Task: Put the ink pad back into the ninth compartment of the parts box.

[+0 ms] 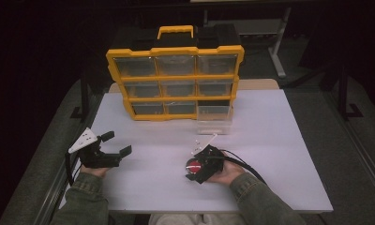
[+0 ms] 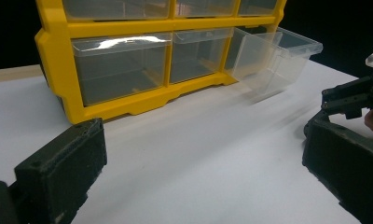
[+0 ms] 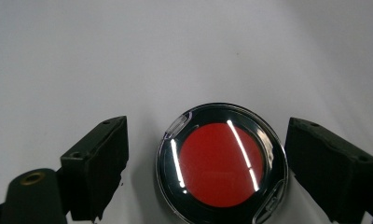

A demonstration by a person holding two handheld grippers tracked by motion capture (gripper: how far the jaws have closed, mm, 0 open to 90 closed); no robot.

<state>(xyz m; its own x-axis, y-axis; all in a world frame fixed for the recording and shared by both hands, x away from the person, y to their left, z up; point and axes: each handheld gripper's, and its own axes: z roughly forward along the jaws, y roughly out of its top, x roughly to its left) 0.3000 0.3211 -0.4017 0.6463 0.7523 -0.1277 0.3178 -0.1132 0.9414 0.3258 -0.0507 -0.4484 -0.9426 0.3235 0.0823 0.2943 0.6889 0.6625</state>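
Right gripper [image 1: 200, 165] down near the front edge of the tabletop [image 1: 270, 140], jaws spread wide either side of the disc [image 3: 222, 161], not touching it yet. Round black case, red centre, clear lid, lying flat on the white top between the pads. Looks like the grasp step: lined up, ready to close. Next move calls for squeezing evenly on the rim, keeping low so the lid doesn't slip, then lifting toward the drawer [image 2: 274, 55].

Left gripper [image 1: 103, 151] parked by the front-left corner, jaws wide, holding nothing.

Organizer [image 1: 175, 75] standing at the back edge, yellow frame, nine clear drawers. Bottom-right drawer pulled out and tilted onto the tabletop, seemingly empty. Others shut; contents hard to make out through the plastic, nothing obvious inside
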